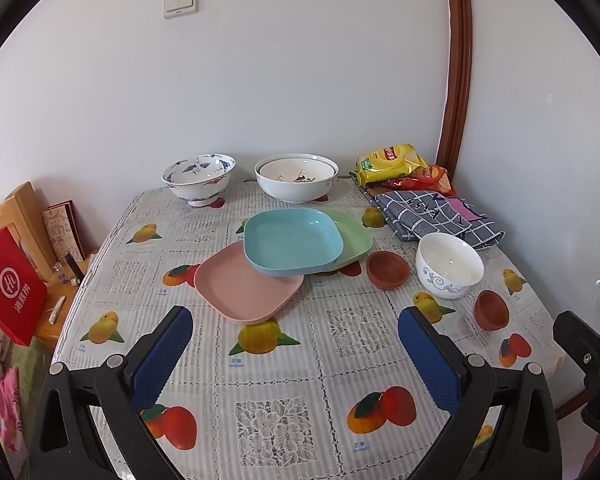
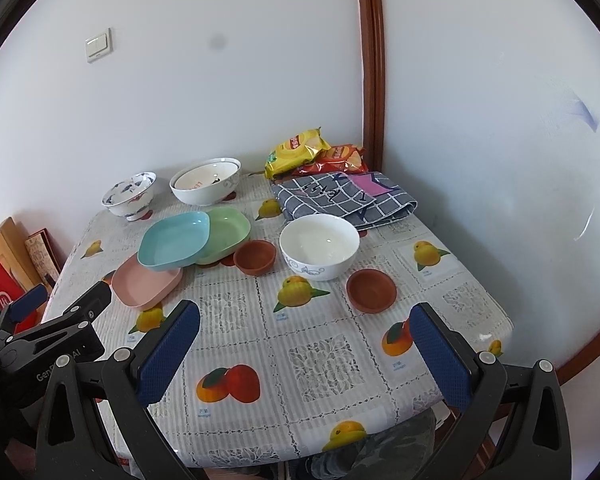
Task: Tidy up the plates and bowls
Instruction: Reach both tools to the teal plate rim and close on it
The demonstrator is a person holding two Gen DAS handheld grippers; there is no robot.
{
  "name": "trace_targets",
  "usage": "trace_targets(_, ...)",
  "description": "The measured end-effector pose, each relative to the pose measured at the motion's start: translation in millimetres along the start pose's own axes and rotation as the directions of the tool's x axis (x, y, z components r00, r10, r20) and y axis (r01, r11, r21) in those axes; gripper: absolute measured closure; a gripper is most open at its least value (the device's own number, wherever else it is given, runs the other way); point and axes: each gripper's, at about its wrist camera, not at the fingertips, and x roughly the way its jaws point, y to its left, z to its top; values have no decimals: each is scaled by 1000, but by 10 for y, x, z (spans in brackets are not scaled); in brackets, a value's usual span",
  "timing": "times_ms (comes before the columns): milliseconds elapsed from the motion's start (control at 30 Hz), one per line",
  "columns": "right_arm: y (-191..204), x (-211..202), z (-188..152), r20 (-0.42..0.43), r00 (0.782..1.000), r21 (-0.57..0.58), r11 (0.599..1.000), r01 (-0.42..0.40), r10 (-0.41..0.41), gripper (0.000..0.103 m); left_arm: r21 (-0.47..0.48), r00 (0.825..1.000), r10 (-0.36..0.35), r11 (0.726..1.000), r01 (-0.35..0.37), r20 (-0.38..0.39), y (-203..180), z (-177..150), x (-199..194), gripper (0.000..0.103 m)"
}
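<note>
- Left gripper (image 1: 294,330) and right gripper (image 2: 306,326) hover over the near table (image 1: 284,408) edge, jaws apart, holding nothing.
- 3 plates overlap mid-table: blue plate (image 1: 292,240) on the pink plate (image 1: 244,288) and green plate (image 1: 354,236).
- White bowl (image 2: 319,246) sits right, between 2 brown bowls (image 2: 255,257).

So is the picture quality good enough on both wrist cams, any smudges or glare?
Left wrist view: sharp, evenly lit, fisheye bends the door frame; no glare on the blue plate. Right wrist view: sharp too, but a dark smudge shows on the wall, faint streaks at right, and a small highlight inside the white bowl.
</note>
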Motion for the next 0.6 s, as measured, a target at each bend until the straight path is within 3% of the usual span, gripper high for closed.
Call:
trace_targets(267,162,267,79,1,996,-58,994,87,-87,0,-8,999,-5,1000,5,-39,61,115,281,0)
trace_targets(600,351,718,299,-74,997,-76,997,10,-15,0,-46,994,19,999,-24,-109,265,269,751,0)
